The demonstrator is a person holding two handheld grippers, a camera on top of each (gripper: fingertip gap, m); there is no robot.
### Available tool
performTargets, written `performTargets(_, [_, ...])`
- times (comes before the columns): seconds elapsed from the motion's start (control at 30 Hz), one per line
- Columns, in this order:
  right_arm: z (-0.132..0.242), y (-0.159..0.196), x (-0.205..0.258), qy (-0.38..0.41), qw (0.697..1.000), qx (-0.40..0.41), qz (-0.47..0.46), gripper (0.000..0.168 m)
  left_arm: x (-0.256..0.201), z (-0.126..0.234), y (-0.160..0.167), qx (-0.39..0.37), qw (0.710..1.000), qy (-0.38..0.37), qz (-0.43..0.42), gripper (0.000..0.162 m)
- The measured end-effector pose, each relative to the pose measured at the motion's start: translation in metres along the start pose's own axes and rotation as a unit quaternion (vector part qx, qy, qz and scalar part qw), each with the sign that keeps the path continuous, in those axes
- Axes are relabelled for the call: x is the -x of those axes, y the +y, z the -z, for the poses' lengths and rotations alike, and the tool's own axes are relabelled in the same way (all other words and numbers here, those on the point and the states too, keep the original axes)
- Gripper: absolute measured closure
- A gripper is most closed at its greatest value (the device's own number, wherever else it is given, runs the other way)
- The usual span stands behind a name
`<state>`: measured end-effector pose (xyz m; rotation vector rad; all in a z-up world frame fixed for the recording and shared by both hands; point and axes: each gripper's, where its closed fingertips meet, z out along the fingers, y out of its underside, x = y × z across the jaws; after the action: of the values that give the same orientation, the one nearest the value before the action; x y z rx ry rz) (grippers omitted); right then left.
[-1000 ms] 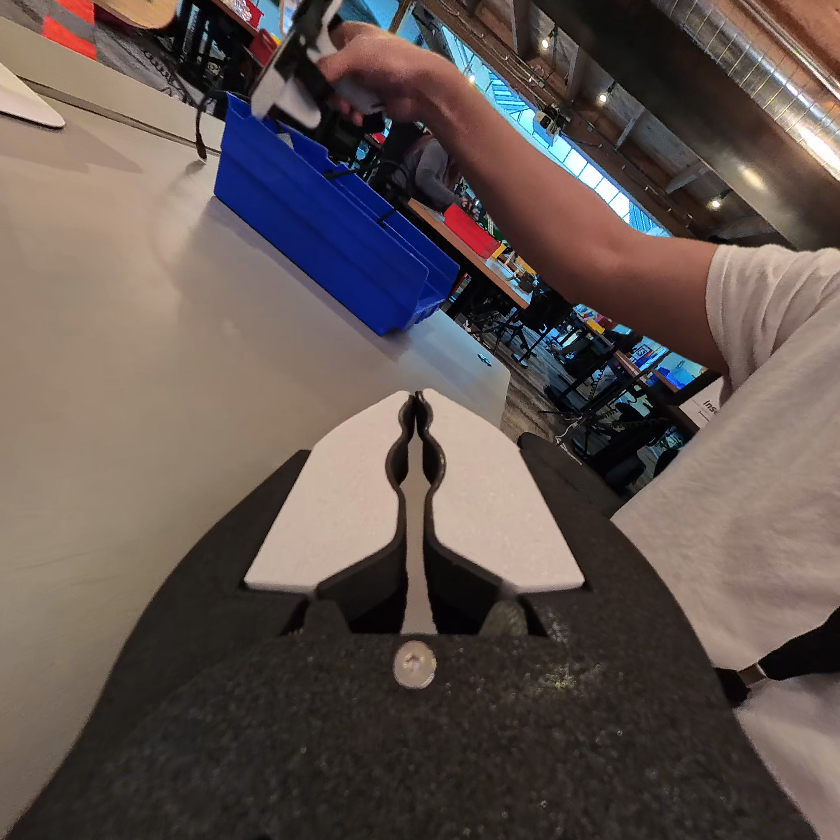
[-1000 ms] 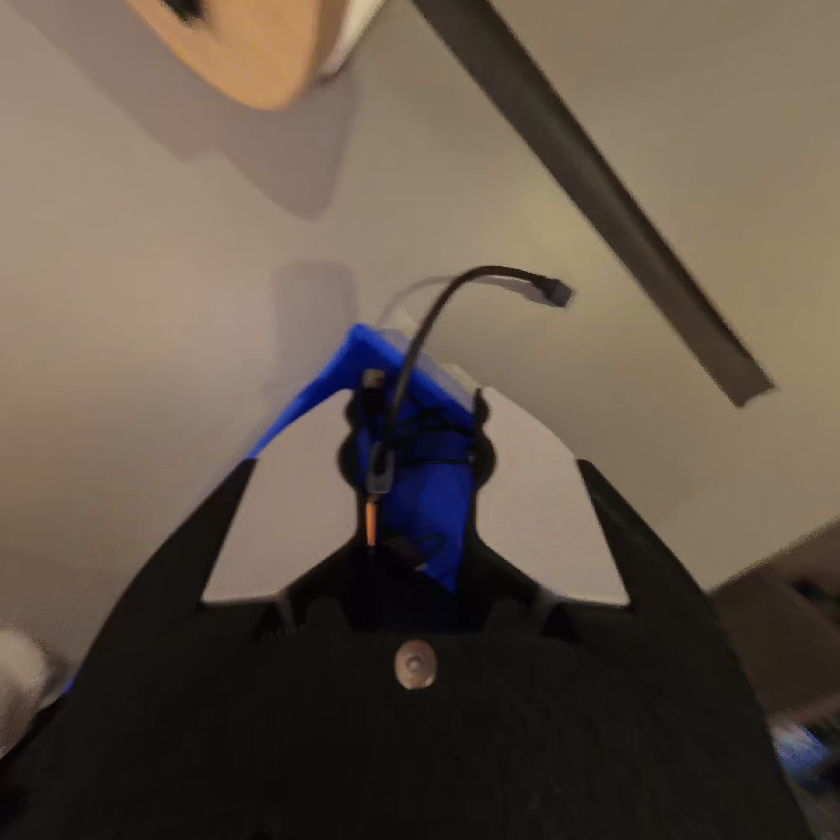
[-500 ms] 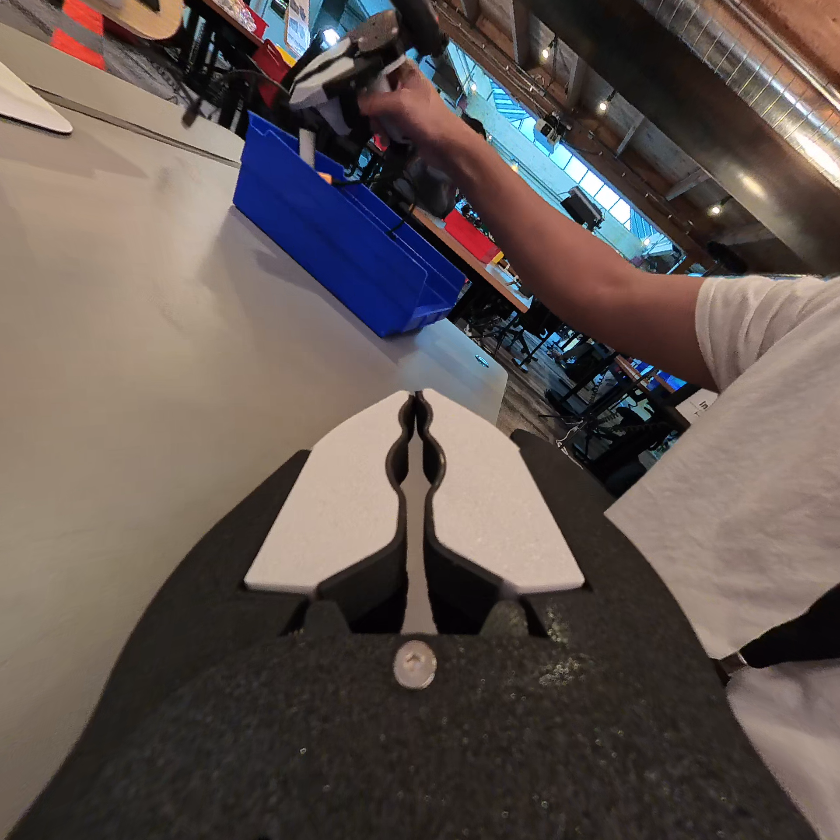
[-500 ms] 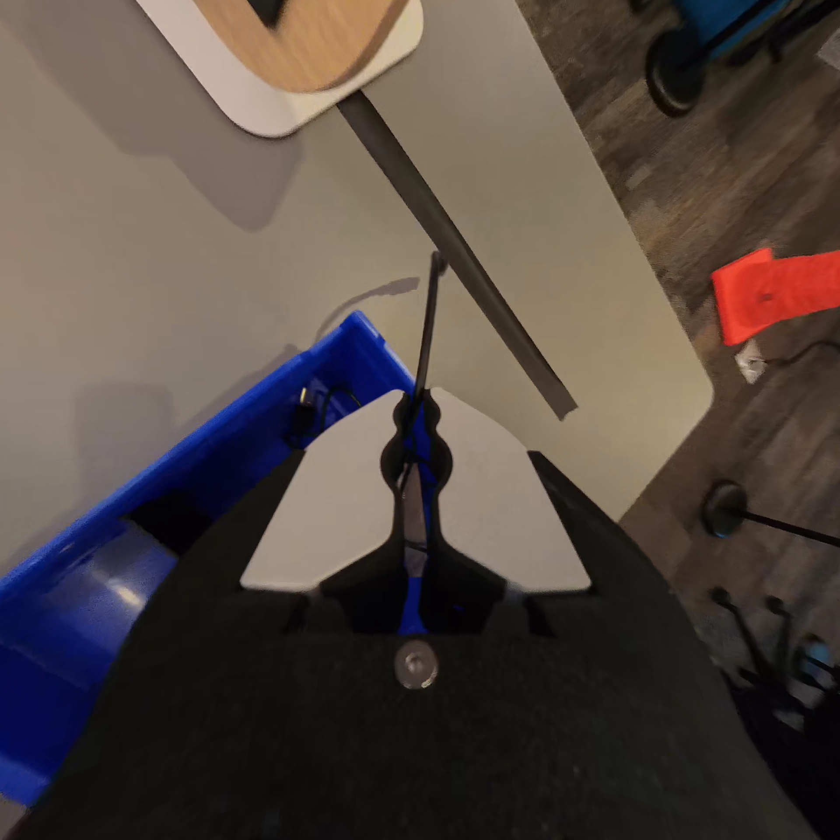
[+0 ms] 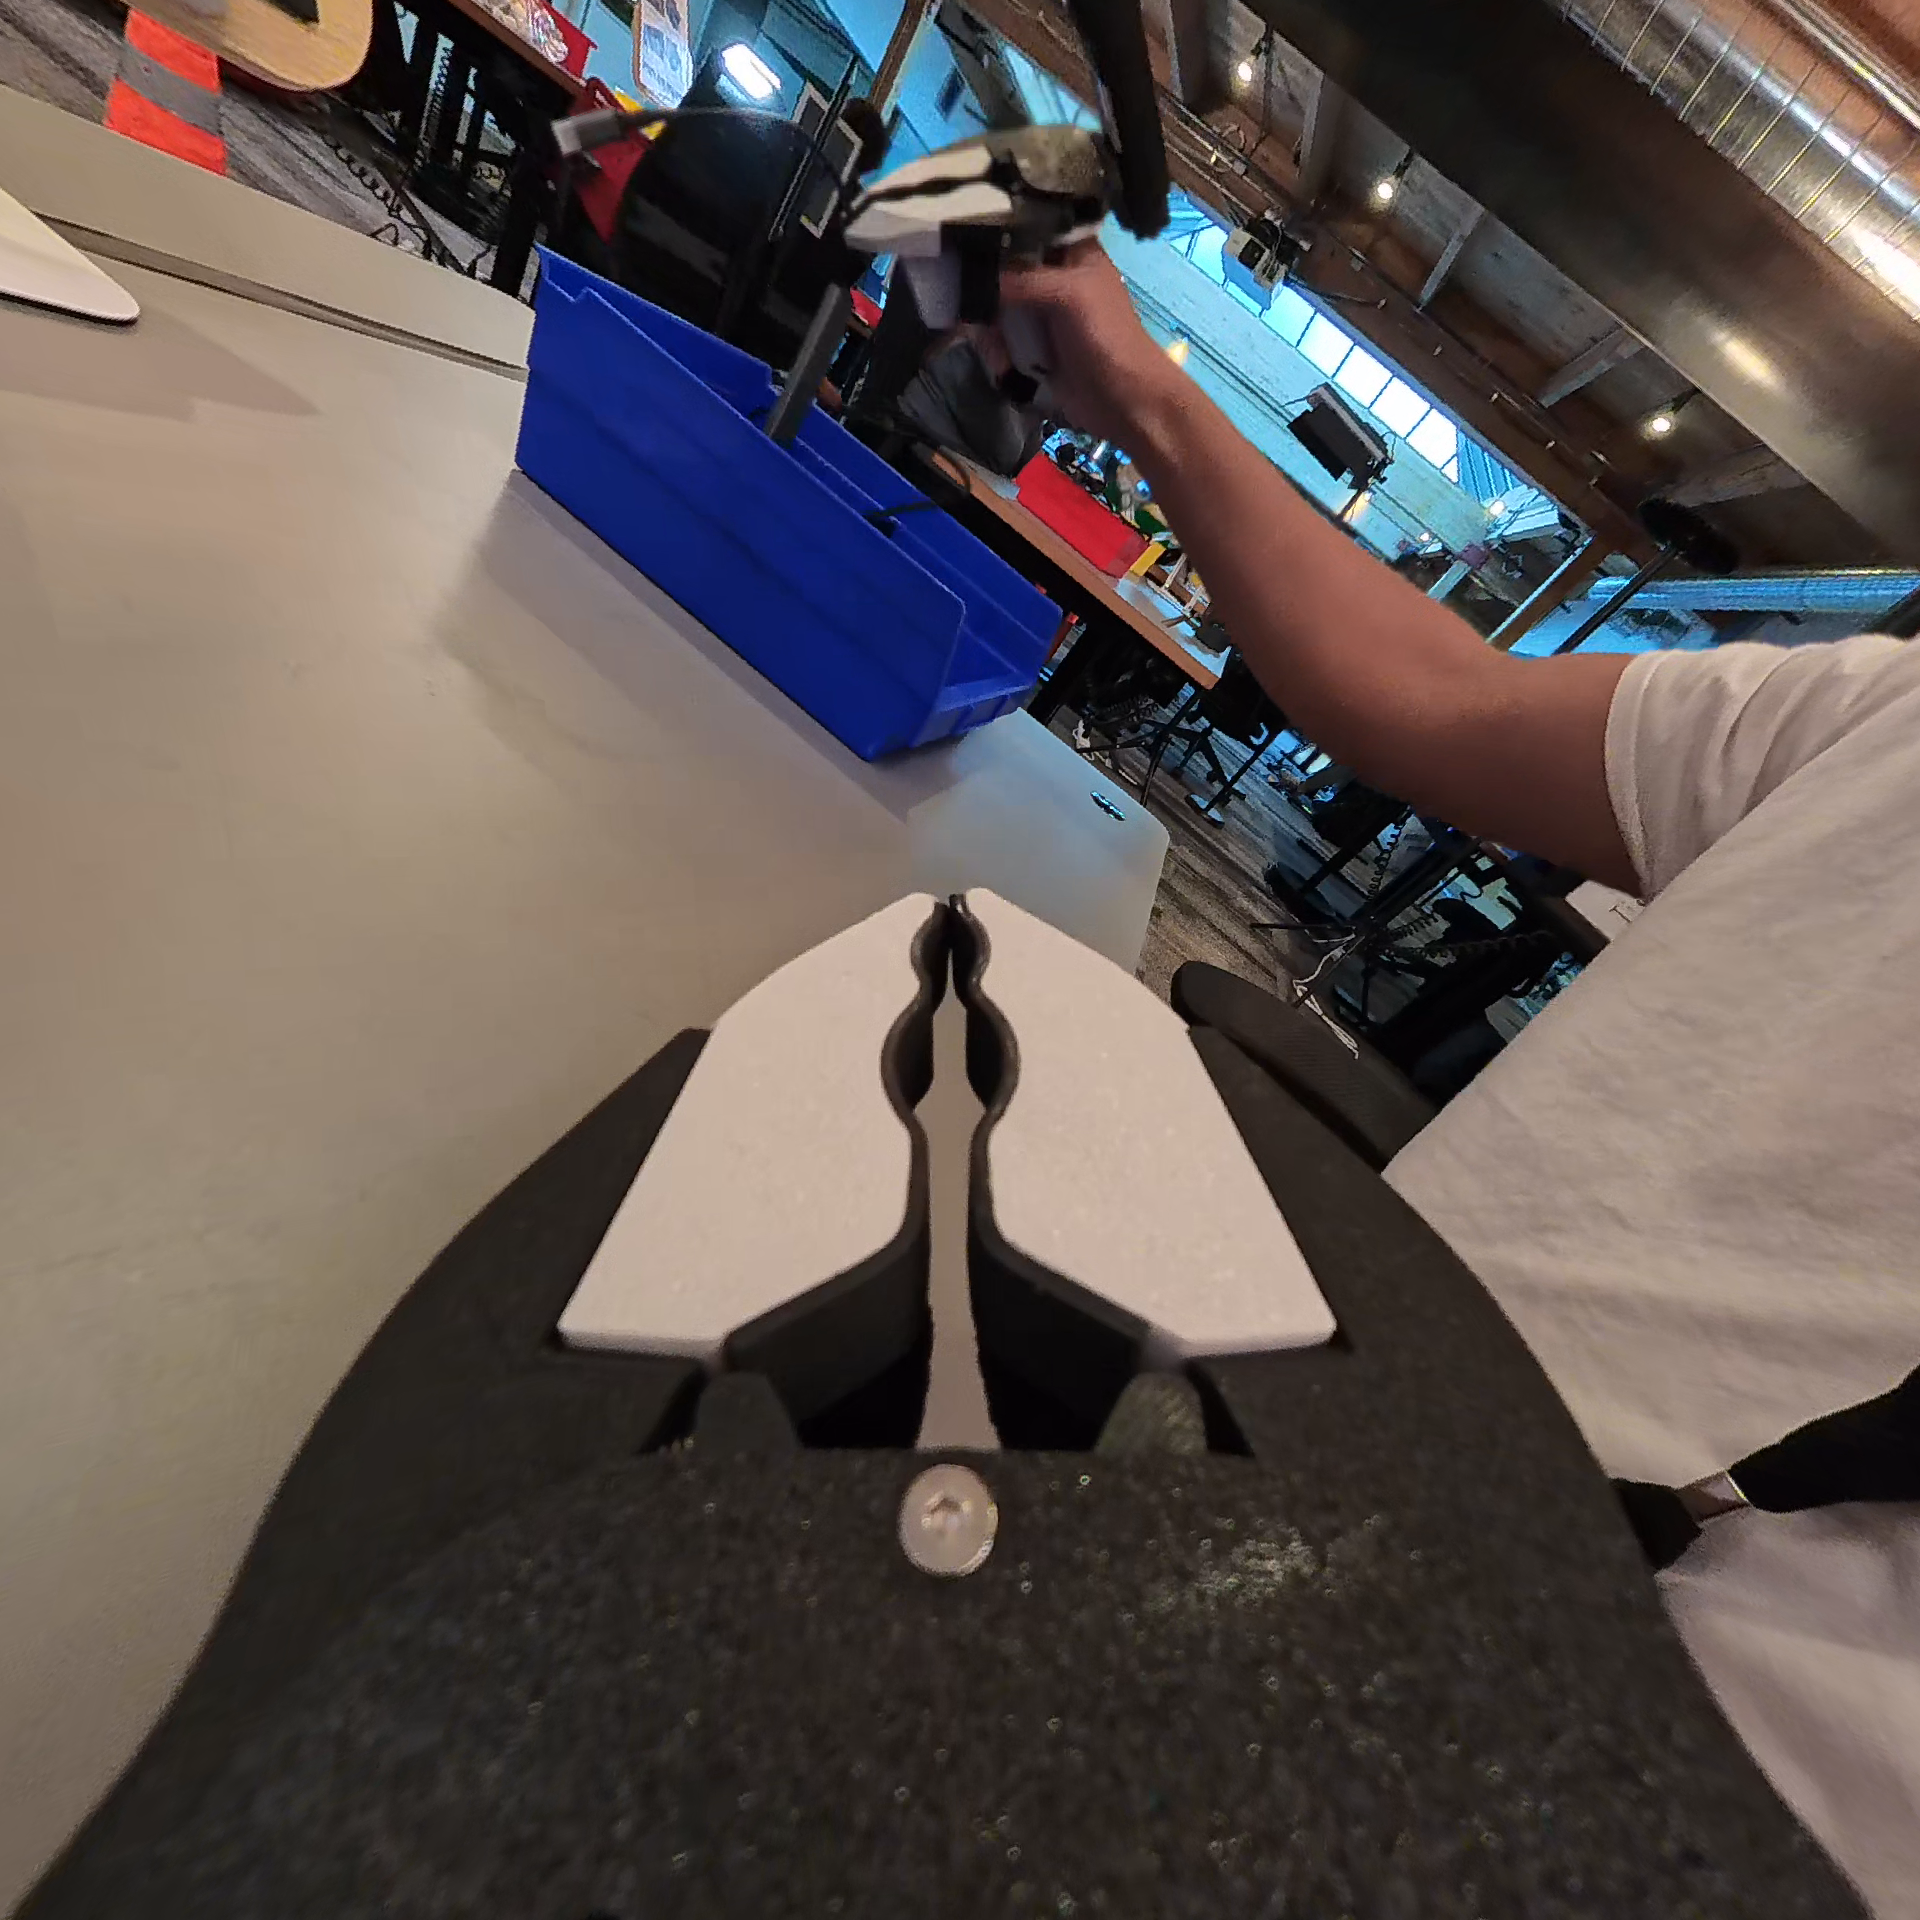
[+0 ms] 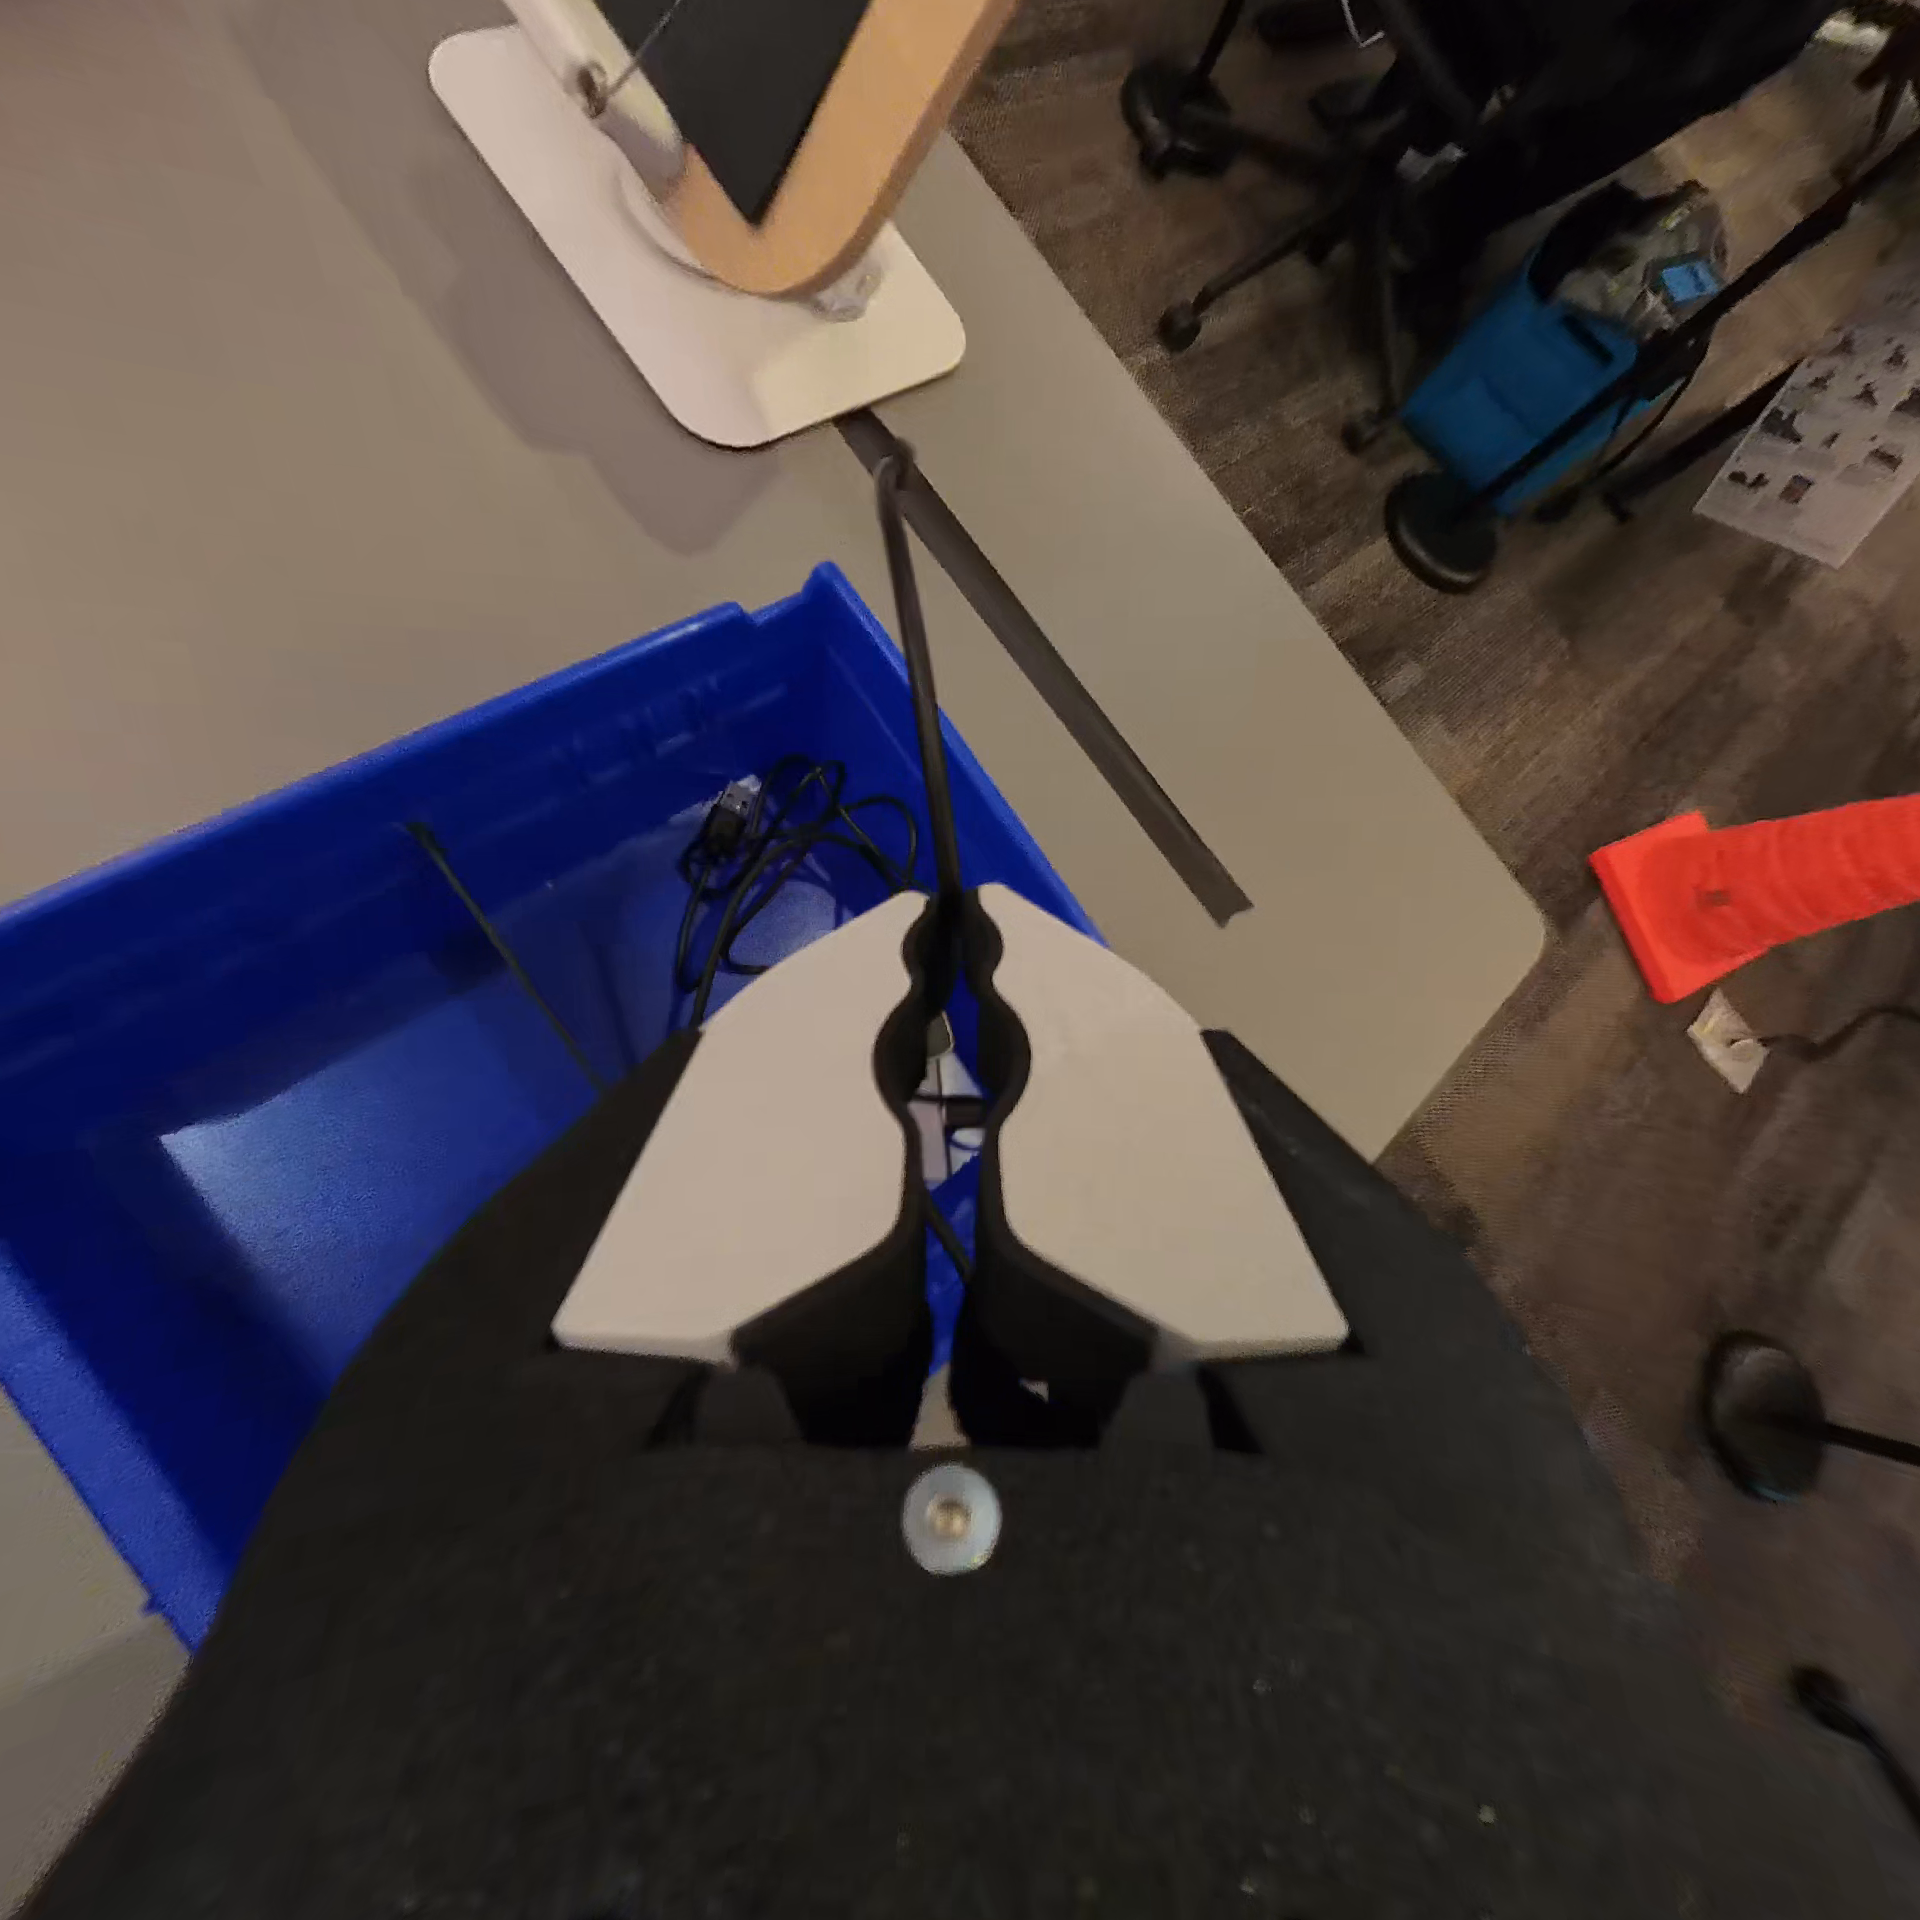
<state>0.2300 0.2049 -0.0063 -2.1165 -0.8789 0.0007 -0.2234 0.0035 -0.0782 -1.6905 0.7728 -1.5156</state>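
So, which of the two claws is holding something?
The right claw: it is shut on a thin black cable above the blue bin. The left claw is shut with nothing between its fingers.

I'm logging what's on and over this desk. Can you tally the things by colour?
Blue: 1, the bin
Black: 2, the cable pinched in the right gripper and the cable bundle lying in the bin
White: 1, the stand base
Total: 4
The left gripper is shut on nothing.
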Motion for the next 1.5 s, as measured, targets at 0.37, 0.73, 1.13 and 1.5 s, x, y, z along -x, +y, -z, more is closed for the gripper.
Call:
performTargets(0.37, [-0.051, 0.051, 0.019, -0.016, 0.977, 0.184, 0.109, 0.164, 0.000, -0.009, 0.004, 0.012, 1.000, 0.002, -0.004, 0.162])
performTargets(0.73, [-0.077, 0.004, -0.004, 0.017, 0.988, 0.149, -0.030, 0.140, 0.007, 0.006, 0.001, 0.015, 0.999, -0.037, -0.026, 0.157])
performTargets(1.13, [0.074, -0.002, 0.124, 0.195, 0.909, -0.228, -0.288, 0.141, 0.111, 0.172, -0.056, -0.070, 0.843, -0.519, -0.125, 0.152])
performTargets(1.5, [0.009, 0.095, 0.192, 0.227, 0.920, -0.107, -0.301, 0.127, 0.140, 0.190, -0.038, -0.007, 0.809, -0.574, -0.125, 0.142])
